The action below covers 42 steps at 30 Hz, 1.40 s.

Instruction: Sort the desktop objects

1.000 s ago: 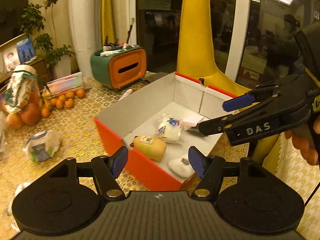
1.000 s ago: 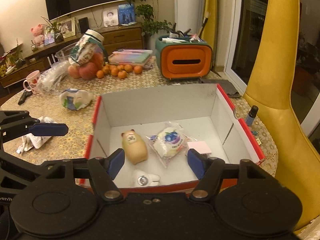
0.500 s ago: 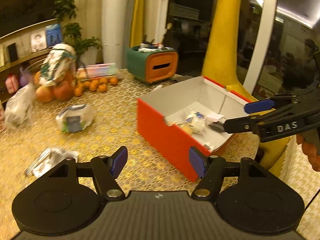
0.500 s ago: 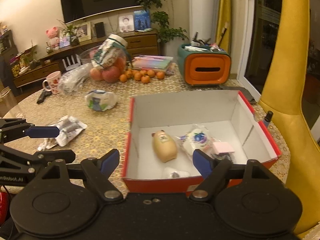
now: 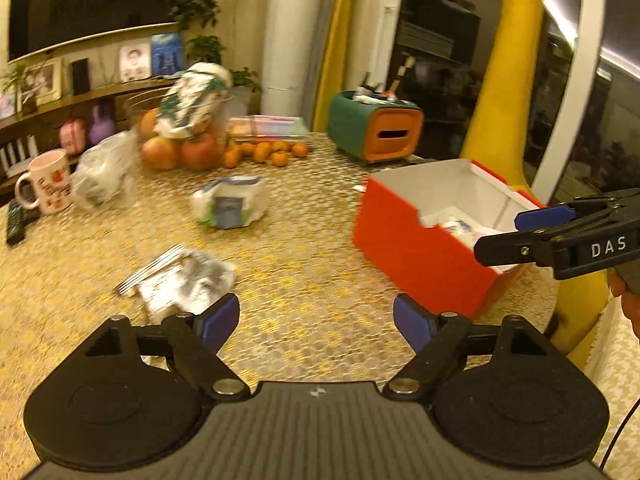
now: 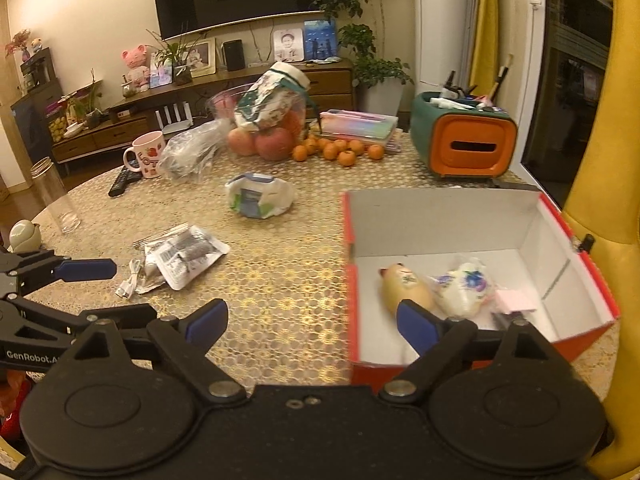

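A red box [image 5: 416,248] with white inner walls [image 6: 440,216] stands at the table's right. It holds a tan bear-shaped bottle [image 6: 404,286], a white and blue packet [image 6: 464,288] and a pink pad [image 6: 516,300]. Silver foil packets [image 5: 188,280] [image 6: 184,254] and a white cable [image 6: 130,280] lie left of the box. A white wipes pack [image 5: 232,204] [image 6: 258,196] sits farther back. My left gripper [image 5: 316,322] hovers over bare tablecloth, jaws opening, nothing between them. My right gripper [image 6: 312,324] is by the box's near left corner, jaws opening and empty.
A green and orange organiser [image 6: 466,144], small oranges [image 6: 340,152], apples under a bag, a pink mug [image 6: 148,154], a remote [image 6: 122,180] and a clear glass jar [image 6: 56,196] ring the back and left. A yellow chair [image 6: 600,160] stands right of the table.
Both grippers have drawn back from the box and swung left, so the box now sits at the right of each view. Both pairs of jaws stand wider apart.
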Each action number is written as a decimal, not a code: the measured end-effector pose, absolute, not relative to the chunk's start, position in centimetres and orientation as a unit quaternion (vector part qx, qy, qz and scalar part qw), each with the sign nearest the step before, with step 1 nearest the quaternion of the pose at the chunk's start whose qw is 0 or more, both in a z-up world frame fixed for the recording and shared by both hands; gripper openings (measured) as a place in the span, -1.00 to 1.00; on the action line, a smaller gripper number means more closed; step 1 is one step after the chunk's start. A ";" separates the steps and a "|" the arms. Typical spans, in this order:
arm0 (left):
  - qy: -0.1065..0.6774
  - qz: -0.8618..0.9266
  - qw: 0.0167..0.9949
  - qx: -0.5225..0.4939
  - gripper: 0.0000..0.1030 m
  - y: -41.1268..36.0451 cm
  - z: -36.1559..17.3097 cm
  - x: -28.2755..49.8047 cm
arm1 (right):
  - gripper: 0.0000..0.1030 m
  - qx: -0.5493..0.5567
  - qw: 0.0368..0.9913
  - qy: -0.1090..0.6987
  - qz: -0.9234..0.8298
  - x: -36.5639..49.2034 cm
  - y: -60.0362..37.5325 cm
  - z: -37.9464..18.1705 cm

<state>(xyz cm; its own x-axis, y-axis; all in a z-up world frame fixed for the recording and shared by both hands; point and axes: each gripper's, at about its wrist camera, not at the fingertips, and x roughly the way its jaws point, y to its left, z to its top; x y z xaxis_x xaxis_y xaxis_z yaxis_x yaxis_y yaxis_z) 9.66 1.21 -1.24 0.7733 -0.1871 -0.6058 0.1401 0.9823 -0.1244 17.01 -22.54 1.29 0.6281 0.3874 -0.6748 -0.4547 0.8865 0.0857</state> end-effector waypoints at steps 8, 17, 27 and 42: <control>0.338 -0.042 0.939 -0.054 0.99 6.0 -3.8 9.6 | 0.90 -0.056 0.898 0.364 0.241 17.9 -18.4 0.1; 0.352 -0.006 0.935 -0.051 0.99 9.6 -6.6 11.0 | 0.92 -0.056 0.888 0.390 0.237 20.7 -14.0 -2.3; 0.385 0.036 0.920 -0.060 0.98 13.7 -9.6 13.5 | 0.92 -0.069 0.878 0.404 0.245 24.6 -7.9 -3.8; 0.379 0.056 0.922 -0.055 0.98 15.3 -11.0 15.9 | 0.92 -0.066 0.864 0.440 0.237 28.5 -3.1 -6.9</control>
<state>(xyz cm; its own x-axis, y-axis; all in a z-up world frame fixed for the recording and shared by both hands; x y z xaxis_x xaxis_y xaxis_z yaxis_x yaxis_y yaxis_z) 15.91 15.31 -11.05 0.7062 0.0609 -0.7054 -0.1439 0.9879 -0.0588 28.49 -3.12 -6.90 0.5001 0.3502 -0.7920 -0.4668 0.8793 0.0941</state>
